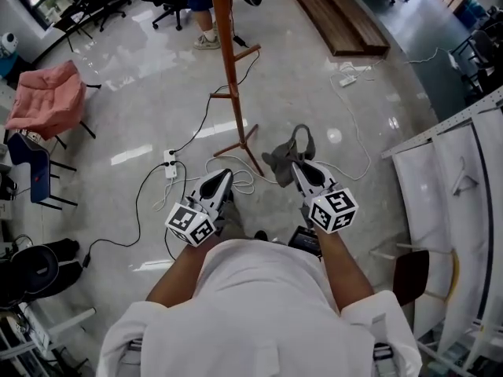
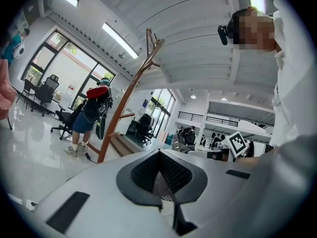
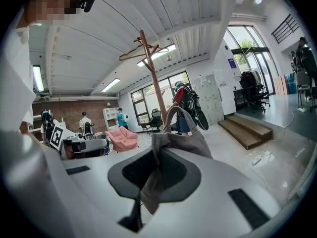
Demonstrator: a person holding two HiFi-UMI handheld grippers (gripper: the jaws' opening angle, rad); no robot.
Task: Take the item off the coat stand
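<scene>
While the left hand-held gripper [image 1: 226,176] is closed, the right hand-held gripper [image 1: 296,167] pinches a crumpled grey bag [image 1: 280,161].

From our head camera we look steeply down onto the floor [image 1: 157,93], with the coat stand [image 1: 224,53] just ahead. Both gripper views sit low and tilt up toward the ceiling [image 2: 188,33], sharing that stand.

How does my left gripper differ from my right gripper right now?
The right gripper is clamped on a grey cloth bag with a loop handle; the left gripper has nothing between its jaws. The left gripper sits nearer the feet of the brown wooden coat stand; the right gripper is farther out to the stand's right. Shared: both have closed jaws and are held low in front of the person.
</scene>
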